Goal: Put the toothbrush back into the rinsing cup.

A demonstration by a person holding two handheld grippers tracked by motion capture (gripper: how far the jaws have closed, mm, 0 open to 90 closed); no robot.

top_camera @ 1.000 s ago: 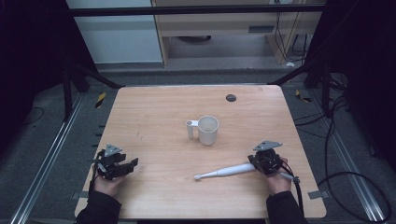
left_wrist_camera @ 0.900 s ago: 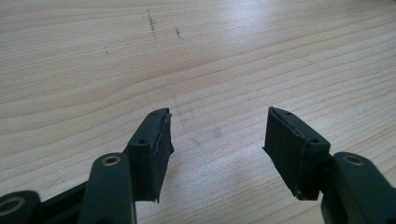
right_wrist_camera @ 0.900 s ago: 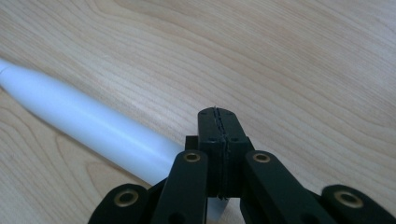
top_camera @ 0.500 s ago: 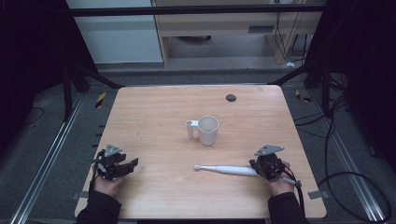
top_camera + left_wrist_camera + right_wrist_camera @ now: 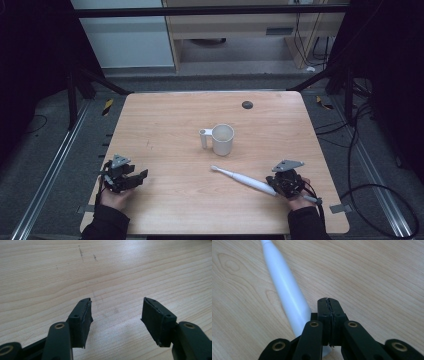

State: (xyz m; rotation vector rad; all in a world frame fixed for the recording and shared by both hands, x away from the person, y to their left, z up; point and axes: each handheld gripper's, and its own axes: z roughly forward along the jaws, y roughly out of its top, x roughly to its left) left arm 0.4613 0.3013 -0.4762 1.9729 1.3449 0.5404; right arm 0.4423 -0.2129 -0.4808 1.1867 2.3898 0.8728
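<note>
2 claws, right claw (image 5: 329,302) closed beside toothbrush (image 5: 287,292), left claw (image 5: 115,315) agape

White electric toothbrush (image 5: 244,179) at 5 o'clock of the white mug (image 5: 222,139); light wood-grain bench (image 5: 165,125) bearing a small dark disc (image 5: 247,104) at 1 o'clock; black right hand-held gripper (image 5: 280,184) and left hand-held gripper (image 5: 136,178), grey-plated.

Both grippers, left (image 5: 134,178) and right (image 5: 284,184): black linkage bodies, brass-coloured pivot pins, grey three-cornered top plates. Fingers (image 5: 81,318) black with ragged pads and small screw holes. Dark sleeves (image 5: 105,227).
</note>
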